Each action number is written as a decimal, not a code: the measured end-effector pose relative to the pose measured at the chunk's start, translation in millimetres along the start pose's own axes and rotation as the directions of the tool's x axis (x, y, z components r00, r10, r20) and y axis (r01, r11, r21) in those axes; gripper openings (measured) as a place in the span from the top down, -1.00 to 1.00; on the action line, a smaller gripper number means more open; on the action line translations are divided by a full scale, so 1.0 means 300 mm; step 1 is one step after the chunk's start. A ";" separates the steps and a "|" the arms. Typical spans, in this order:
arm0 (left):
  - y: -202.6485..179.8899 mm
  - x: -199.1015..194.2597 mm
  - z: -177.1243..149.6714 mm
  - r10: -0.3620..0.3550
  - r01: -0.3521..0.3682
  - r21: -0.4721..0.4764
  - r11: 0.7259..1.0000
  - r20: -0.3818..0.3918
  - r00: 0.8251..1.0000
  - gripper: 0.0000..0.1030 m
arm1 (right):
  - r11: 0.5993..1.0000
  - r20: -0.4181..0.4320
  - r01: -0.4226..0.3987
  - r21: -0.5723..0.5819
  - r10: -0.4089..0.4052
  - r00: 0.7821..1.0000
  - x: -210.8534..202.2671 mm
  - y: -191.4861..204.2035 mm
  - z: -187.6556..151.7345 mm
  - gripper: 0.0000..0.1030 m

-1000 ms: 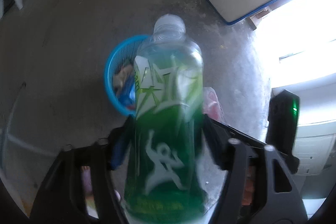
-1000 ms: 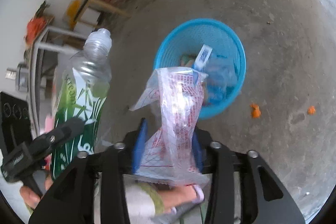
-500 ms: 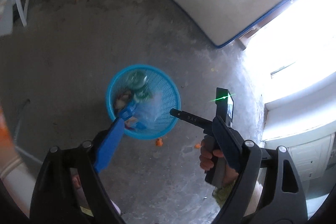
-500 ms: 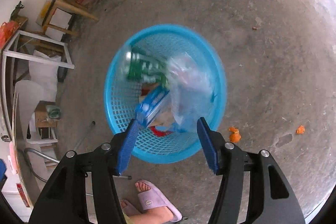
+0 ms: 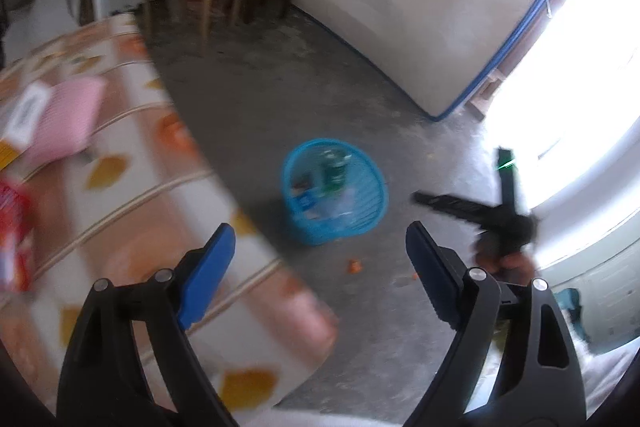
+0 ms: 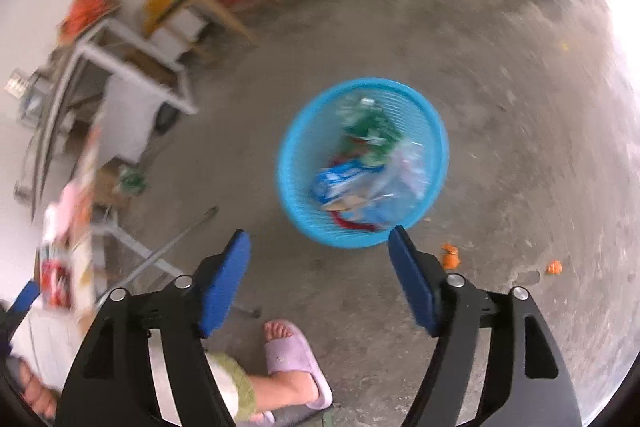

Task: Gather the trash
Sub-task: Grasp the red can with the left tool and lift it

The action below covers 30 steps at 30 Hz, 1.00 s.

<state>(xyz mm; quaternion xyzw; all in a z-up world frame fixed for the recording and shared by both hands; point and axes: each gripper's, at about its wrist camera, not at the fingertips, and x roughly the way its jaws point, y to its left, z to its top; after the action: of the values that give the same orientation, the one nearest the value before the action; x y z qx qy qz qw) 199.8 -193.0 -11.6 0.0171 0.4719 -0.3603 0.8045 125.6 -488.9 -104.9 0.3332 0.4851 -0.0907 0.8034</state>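
Left wrist view. Left gripper [image 5: 316, 247], black frame with blue pads: jaws wide apart, nothing between them. Round blue plastic mesh basket [image 5: 372, 203]: on the grey concrete floor [image 5: 256, 115], beyond the fingertips, just off the near edge of the table. Contents: green plastic bottle [image 5: 334, 171] and blue and clear wrappers, blurred. Table with orange-and-white patterned cloth [image 5: 132, 187]: fills the left side; a pink flat object [image 5: 66, 119] and a red packet [image 5: 12, 227] lie on it, well apart. Right gripper [image 5: 420, 198]: black, held in a hand at the right, beside the basket; jaws not readable here. Small orange scrap [image 5: 354, 265]: on the floor near the basket.

Right wrist view. Right gripper [image 6: 318, 247]: jaws opening, already wide, nothing between them. Blue basket [image 6: 296, 187]: on the floor ahead of the pads, holding the green bottle [image 6: 368, 131], a blue packet [image 6: 340, 181] and a clear plastic bag [image 6: 404, 171]. Two orange scraps [image 6: 450, 255]: on the floor to the basket's right. Foot in a lilac slipper [image 6: 296, 359]: at the bottom edge.
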 end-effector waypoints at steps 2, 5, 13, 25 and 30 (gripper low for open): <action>0.053 -0.057 -0.062 0.038 -0.038 -0.007 0.999 0.030 0.999 -0.62 | 0.998 -0.015 -0.032 -0.062 0.031 0.999 -0.034 0.087 -0.014 -0.39; 0.126 -0.145 -0.141 0.101 -0.097 -0.049 0.994 0.086 0.991 -0.63 | 0.982 -0.039 -0.089 -0.165 0.083 0.996 -0.074 0.259 -0.023 -0.39; 0.351 -0.396 -0.292 0.209 -0.157 -0.216 0.964 0.244 0.947 -0.69 | 0.895 -0.148 -0.296 -0.334 0.260 0.954 -0.089 0.737 -0.075 -0.45; 0.736 -0.314 -0.039 0.194 -0.173 -0.301 0.938 0.042 0.980 -0.76 | 0.802 -0.312 -0.402 -0.442 0.283 0.907 0.013 1.187 -0.182 -0.45; 0.810 -0.183 0.024 0.161 -0.182 -0.306 0.935 -0.093 0.983 -0.60 | 0.793 -0.330 -0.403 -0.457 0.269 0.905 0.041 1.245 -0.194 -0.45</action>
<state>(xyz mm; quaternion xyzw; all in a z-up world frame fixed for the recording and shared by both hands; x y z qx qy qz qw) 333.9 15.0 -41.0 -0.0575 0.5463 -0.2087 0.8091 265.3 -166.2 34.0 0.1959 0.5203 0.2300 0.7988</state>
